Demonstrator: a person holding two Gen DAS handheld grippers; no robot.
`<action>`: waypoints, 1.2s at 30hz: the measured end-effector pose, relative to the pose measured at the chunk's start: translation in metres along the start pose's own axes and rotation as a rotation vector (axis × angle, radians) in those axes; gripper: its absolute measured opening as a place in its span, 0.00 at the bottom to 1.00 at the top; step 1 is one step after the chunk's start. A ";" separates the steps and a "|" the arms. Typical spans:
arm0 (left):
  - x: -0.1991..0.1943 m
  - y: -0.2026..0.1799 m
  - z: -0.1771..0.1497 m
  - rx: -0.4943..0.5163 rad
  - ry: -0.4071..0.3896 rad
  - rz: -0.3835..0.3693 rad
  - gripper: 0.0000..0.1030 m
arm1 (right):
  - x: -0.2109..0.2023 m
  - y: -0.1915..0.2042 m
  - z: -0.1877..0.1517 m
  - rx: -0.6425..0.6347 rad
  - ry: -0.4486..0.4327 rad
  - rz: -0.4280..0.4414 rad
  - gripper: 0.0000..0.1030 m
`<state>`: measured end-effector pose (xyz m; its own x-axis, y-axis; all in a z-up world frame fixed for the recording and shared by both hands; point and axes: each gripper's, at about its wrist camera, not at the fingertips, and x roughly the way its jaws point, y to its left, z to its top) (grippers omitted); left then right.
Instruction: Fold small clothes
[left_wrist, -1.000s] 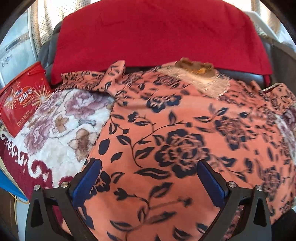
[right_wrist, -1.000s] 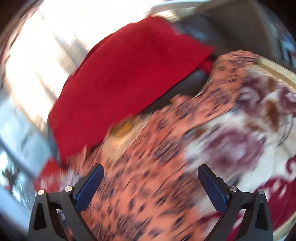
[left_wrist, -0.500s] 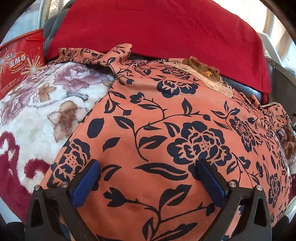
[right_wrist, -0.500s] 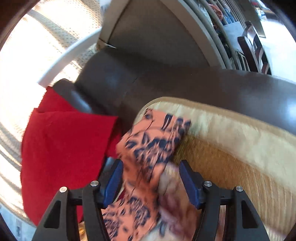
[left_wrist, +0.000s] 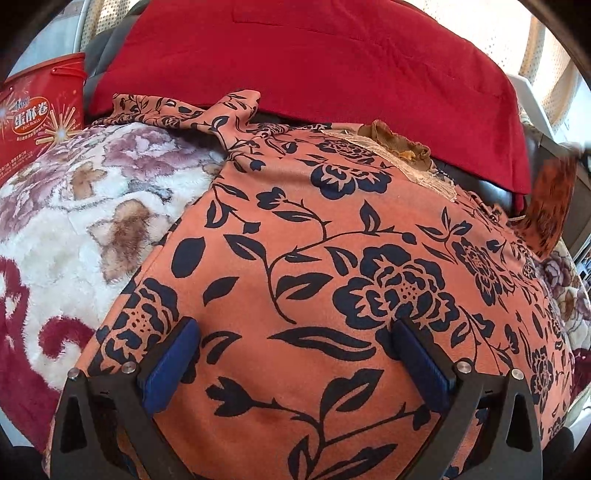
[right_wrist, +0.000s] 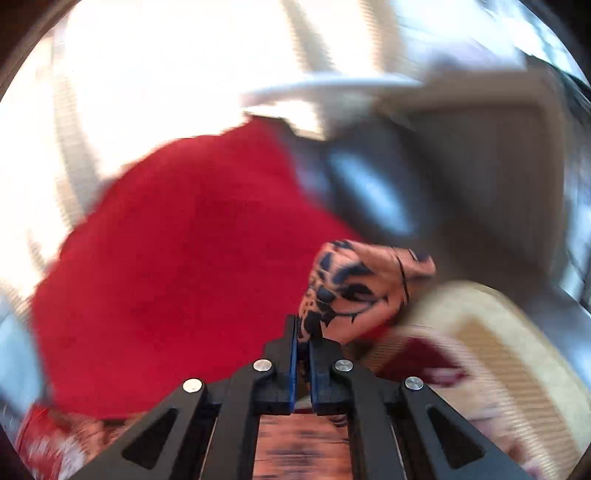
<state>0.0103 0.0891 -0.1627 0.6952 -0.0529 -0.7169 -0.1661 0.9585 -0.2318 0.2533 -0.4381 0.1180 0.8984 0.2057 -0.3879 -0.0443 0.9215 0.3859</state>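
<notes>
In the left wrist view, start at the upper left of the frame: a red egg-roll tin (left_wrist: 35, 122) sits there, and below it a fleecy flowered blanket (left_wrist: 74, 221) covers the left side. The orange floral garment (left_wrist: 314, 258) fills the centre and right, lying spread over that blanket with its long axis running from the lower left of the frame up toward the right edge. A red cloth (left_wrist: 314, 62) lies across the top, and a brown frilled collar (left_wrist: 399, 142) marks the garment's neck end just below it. Your left hand-held gripper (left_wrist: 295, 365) is at the bottom centre with its jaws wide apart; the fabric shows between them, nothing is pinched, and I can't tell whether the pads touch it.

At the far right edge of that view a blurred flap of orange print (left_wrist: 550, 206) stands raised off the blanket.

In the right wrist view, your right hand-held gripper (right_wrist: 303, 334) is closed on a bunched end of the orange floral garment (right_wrist: 365, 288), which sticks up just right of centre.

The coming fold likely hinges on this: the held end is at the right, the body lies leftward of it, so that end would travel left across the long axis. Your left hand-held gripper is nearer the body and could pin it.
</notes>
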 end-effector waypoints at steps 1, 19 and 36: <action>0.000 0.000 0.000 -0.001 0.000 -0.003 1.00 | -0.005 0.031 -0.003 -0.025 0.000 0.053 0.05; -0.015 0.013 0.011 -0.043 0.048 -0.085 1.00 | 0.115 0.192 -0.242 0.066 0.592 0.332 0.93; 0.110 0.001 0.191 -0.292 0.262 -0.291 0.86 | 0.032 0.084 -0.293 0.085 0.408 0.404 0.93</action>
<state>0.2202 0.1375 -0.1155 0.5486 -0.4116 -0.7277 -0.2060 0.7770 -0.5948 0.1501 -0.2571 -0.1073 0.5755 0.6616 -0.4807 -0.2987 0.7172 0.6296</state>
